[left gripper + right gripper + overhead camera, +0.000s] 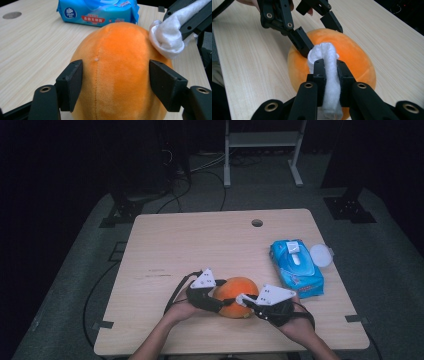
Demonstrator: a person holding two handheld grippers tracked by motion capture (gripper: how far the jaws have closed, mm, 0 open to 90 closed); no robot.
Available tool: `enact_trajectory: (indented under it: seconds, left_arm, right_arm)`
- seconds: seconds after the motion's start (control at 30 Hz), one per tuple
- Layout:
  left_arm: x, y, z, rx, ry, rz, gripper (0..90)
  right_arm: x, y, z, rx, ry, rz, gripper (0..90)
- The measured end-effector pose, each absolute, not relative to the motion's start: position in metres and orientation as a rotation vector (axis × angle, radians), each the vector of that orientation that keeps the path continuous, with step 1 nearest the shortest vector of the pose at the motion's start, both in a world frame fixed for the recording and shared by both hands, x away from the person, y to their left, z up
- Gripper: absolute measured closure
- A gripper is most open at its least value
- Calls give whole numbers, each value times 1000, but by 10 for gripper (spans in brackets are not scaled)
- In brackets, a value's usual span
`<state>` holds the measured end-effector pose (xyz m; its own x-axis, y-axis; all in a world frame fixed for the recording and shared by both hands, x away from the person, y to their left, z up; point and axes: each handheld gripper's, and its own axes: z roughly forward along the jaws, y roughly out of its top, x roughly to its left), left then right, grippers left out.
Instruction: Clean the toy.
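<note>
Step in hand, by the look of it: wiping the orange plush egg-shaped toy [236, 297]. It lies on the pale wooden tabletop [200, 245] near the person's edge, between the two hands.

Left tongs [115, 80] straddle the toy, one jaw on each flank, pads against the plush; they read as clamped on it to hold it steady. Right tongs [329, 68] are closed on a rolled white wipe [328, 75], whose bunched end is pressed on the toy's upper surface, just beside one left jaw in the right gripper view.

Orientation: the toy lies on its side, long axis roughly parallel to the tabletop's near edge in the high view. In the left gripper view the axis runs away from the camera, a seam down the middle and the rounded end pointing towards the blue soft pack of wet wipes [296, 267]. That pack sits well apart at the right, a round white lid [320, 255] just beside it.

Next move, as a judgement: drag the wipe along the plush with light pressure while the left tongs hold firm. Risks: the toy rolling on its curved side, or the wipe slipping out of the jaws.
</note>
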<state>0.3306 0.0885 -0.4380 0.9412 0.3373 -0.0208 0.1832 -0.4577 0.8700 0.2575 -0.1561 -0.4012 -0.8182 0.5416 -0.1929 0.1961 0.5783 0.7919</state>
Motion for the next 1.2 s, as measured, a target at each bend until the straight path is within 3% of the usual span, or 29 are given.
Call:
enact_trajectory:
  seconds: [0.33, 0.57, 0.9, 1.2]
  left_arm:
    - [337, 100, -443, 2035, 422, 154, 322]
    - [337, 103, -446, 2018, 417, 141, 320]
    - [335, 102, -446, 2018, 389, 154, 313]
    - [330, 98, -446, 2034, 329, 168, 314]
  right_arm:
    - [273, -190, -409, 751, 2382, 1126, 801]
    - [268, -174, -403, 695, 2414, 1217, 800]
    - [288, -202, -414, 890, 2396, 1259, 800]
    - [294, -192, -410, 908, 2375, 1361, 799]
